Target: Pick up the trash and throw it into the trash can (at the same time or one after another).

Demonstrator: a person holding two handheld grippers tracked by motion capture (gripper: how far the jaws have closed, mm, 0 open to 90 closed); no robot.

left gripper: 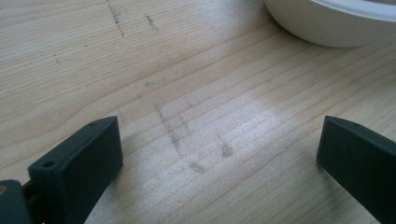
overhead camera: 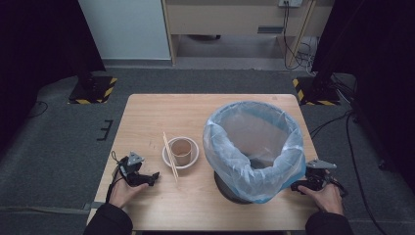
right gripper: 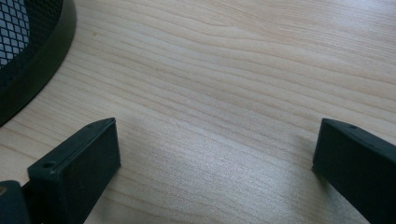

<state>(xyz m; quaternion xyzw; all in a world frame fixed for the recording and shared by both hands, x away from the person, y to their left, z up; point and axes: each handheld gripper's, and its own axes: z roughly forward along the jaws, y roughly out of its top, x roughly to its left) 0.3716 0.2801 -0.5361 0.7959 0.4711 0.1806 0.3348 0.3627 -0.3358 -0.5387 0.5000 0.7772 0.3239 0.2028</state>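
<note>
Here the counter [overhead camera: 147, 117] carries a lined bin [overhead camera: 252, 147] on my right, then a white bowl [overhead camera: 180, 153] with a paper cup [overhead camera: 181, 152] in it, and chopsticks [overhead camera: 170, 155] leaning across its left rim. My left hand-held gripper [overhead camera: 151, 177] rests near the bowl, jaws wide apart and empty; my right hand-held gripper [overhead camera: 297, 186] sits beside the bin, likewise open. I judge a careless reach could flick the chopsticks off or topple the cup.

A recording lab or studio. Around the wooden bench [overhead camera: 147, 112] lies grey carpet [overhead camera: 58, 142]; beyond its far corners stand black stands on hazard-striped bases [overhead camera: 93, 90], with dark curtains [overhead camera: 34, 44] at either side and cables [overhead camera: 293, 49] trailing behind.
</note>
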